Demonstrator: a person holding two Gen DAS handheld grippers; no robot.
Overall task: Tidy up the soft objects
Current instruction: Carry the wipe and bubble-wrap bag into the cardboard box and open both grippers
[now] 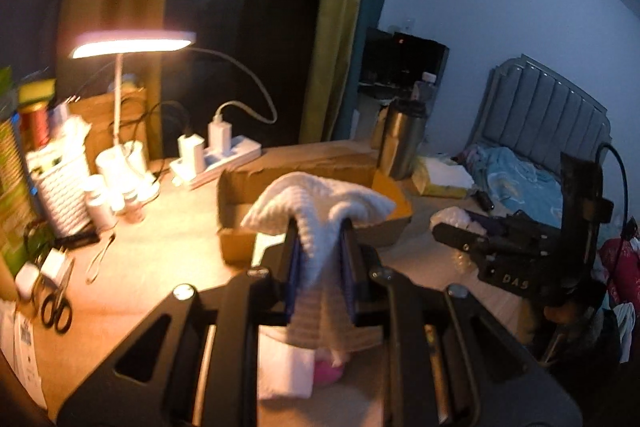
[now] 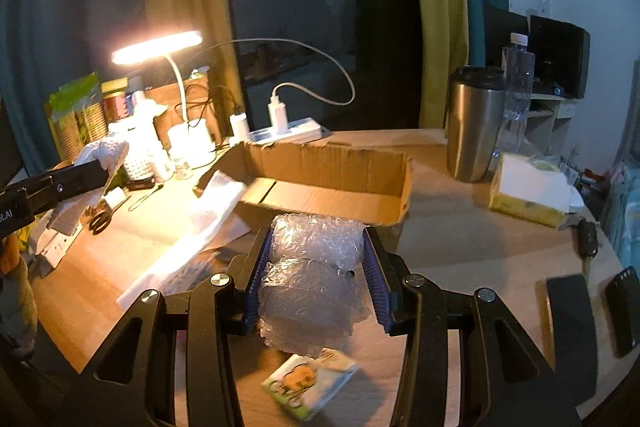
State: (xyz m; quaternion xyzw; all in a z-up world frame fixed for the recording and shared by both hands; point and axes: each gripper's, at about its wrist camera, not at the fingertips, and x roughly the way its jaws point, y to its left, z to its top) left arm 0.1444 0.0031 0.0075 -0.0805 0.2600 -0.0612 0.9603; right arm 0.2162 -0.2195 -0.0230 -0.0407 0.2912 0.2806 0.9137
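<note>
Lamp-lit surface [image 2: 460, 239], open cardboard box [image 2: 332, 183] centre. Left tool [image 1: 320, 227] pinches white towel [image 1: 320, 203]; right tool [image 2: 318, 243] clamps bubble wrap [image 2: 316, 267]. Both held clear above, likely bound for box.

Open cardboard box [image 2: 320, 183] at worktop [image 2: 460, 239] centre, its inside free, reachable from above. Bare worktop to the right of box, wide enough to pass. Steel cup [image 2: 474, 123], bottle [image 2: 518, 87] and tissue pack [image 2: 528, 191] standing at far right. Left side crowded: lamp [image 2: 160, 47], power strip [image 2: 292, 133] with cables, jars [image 1: 108, 187], scissors [image 1: 56, 307]. White bag [image 2: 200, 223] lying near box's left flap.
</note>
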